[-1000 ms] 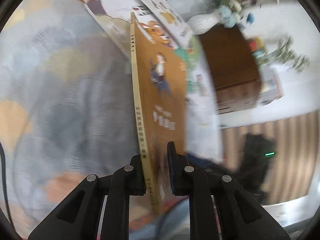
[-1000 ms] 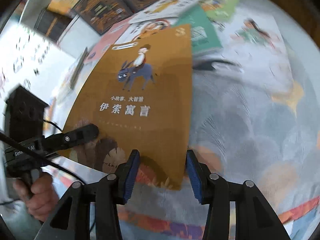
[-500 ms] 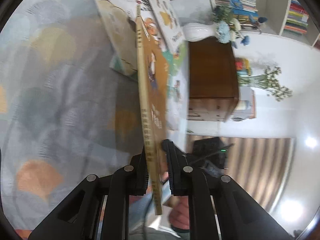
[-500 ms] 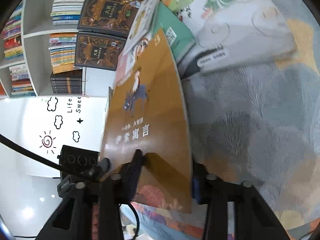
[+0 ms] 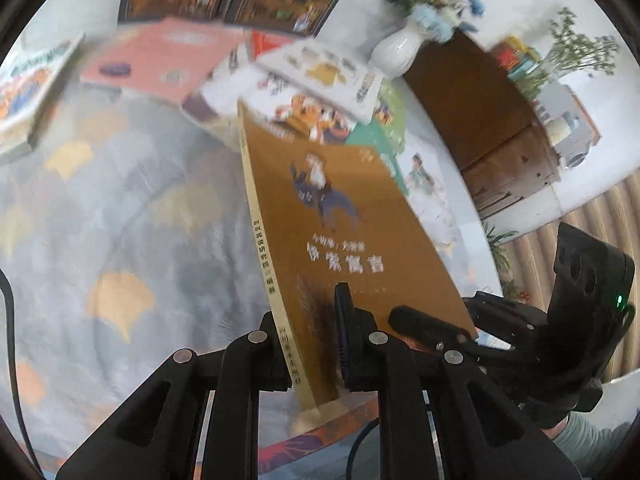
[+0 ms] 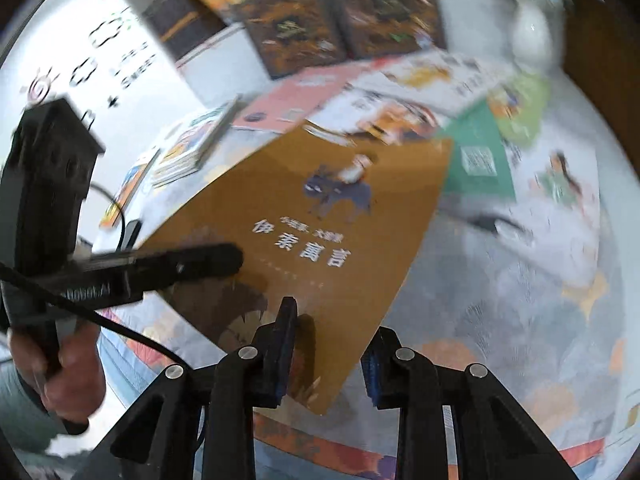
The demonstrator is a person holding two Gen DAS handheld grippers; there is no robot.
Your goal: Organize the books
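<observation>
A brown book (image 5: 340, 216) with a donkey rider on its cover is held tilted above the patterned cloth (image 5: 120, 220). My left gripper (image 5: 310, 344) is shut on its yellow spine near the lower end. My right gripper (image 6: 328, 356) is shut on the brown book (image 6: 320, 208) at its near corner, with one finger on the cover and the other under the edge. In the left wrist view, a finger (image 5: 424, 326) of the right gripper lies on that corner. In the right wrist view, a finger (image 6: 200, 260) of the left gripper rests on the cover.
Beyond the brown book, several books lie overlapped: a pink one (image 5: 160, 56), picture books (image 5: 320, 76) and a green one (image 6: 476, 152). Dark ornate books (image 6: 288, 28) stand behind. A white vase (image 5: 396, 52) and a brown cabinet (image 5: 480, 108) are at the right. A hand (image 6: 60, 360) holds the left gripper.
The right gripper's fingers have shut on the book's near corner. Both grippers have risen and rolled, and the book now tilts, showing more of its cover.
</observation>
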